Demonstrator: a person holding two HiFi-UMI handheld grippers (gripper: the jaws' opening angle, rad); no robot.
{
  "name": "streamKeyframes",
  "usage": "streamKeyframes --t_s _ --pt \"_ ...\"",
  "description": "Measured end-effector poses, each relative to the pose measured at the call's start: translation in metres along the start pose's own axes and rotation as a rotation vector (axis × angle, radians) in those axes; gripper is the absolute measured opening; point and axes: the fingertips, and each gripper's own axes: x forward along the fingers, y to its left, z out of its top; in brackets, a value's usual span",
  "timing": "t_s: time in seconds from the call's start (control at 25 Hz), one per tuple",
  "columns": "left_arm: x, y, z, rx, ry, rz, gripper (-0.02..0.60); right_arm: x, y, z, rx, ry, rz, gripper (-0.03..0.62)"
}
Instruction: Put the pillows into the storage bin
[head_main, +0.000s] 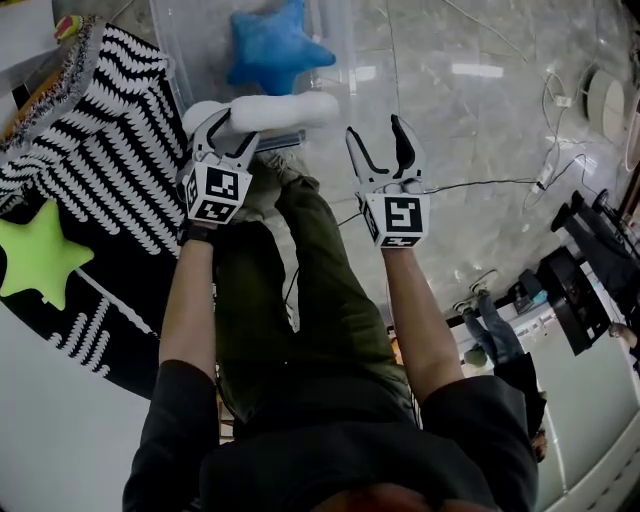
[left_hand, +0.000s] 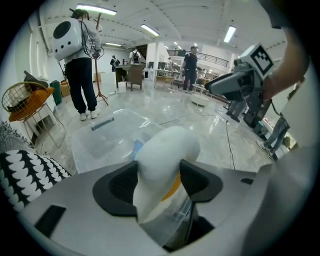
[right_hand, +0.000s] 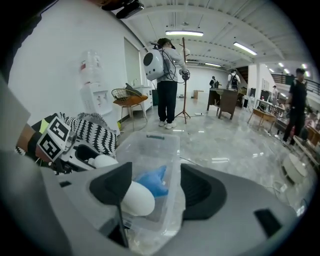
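Left gripper pinches white pillow over bin, my right gripper spread; blue star in, green star waits at nine o'clock.

In the head view we identify a dark short-sleeved top at 6 o'clock, with sleeves ending above the elbows. Olive-green trousers run toward 12 o'clock to a light-coloured shoe. A dark band circles the left wrist. The left gripper and right gripper share one build: a white shell and two curved fingers lined in black. At 6 o'clock of the fingers sits a cube faced with black-and-white square markers. In the gripper views we note matte black pads set in light grey housings.
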Motion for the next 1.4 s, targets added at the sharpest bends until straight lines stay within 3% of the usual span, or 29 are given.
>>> streamKeyframes --t_s 0.24,0.44,0.64,0.92,1.12,1.4 --pt "-0.027 0.008 0.007 -0.078 -0.036 0.019 0.288 0.013 0.022 0.036 -0.051 -0.017 0.062 0.298" --pt "-0.08 0.046 0.008 -0.21 -0.092 0.144 0.295 0.026 0.051 0.078 -0.123 -0.045 0.14 0.298" --pt "-0.174 0.108 -0.008 -0.367 -0.147 0.341 0.301 0.04 0.094 0.128 -0.204 -0.076 0.233 0.298" --pt "-0.349 0.168 -0.06 -0.574 -0.236 0.711 0.308 0.055 0.189 0.213 -0.364 -0.163 0.426 0.299" --pt "-0.439 0.155 -0.104 -0.695 -0.271 0.926 0.308 0.053 0.249 0.249 -0.457 -0.221 0.551 0.299" --pt "-0.515 0.102 -0.207 -0.907 -0.31 1.187 0.308 0.055 0.366 0.269 -0.591 -0.295 0.751 0.298"
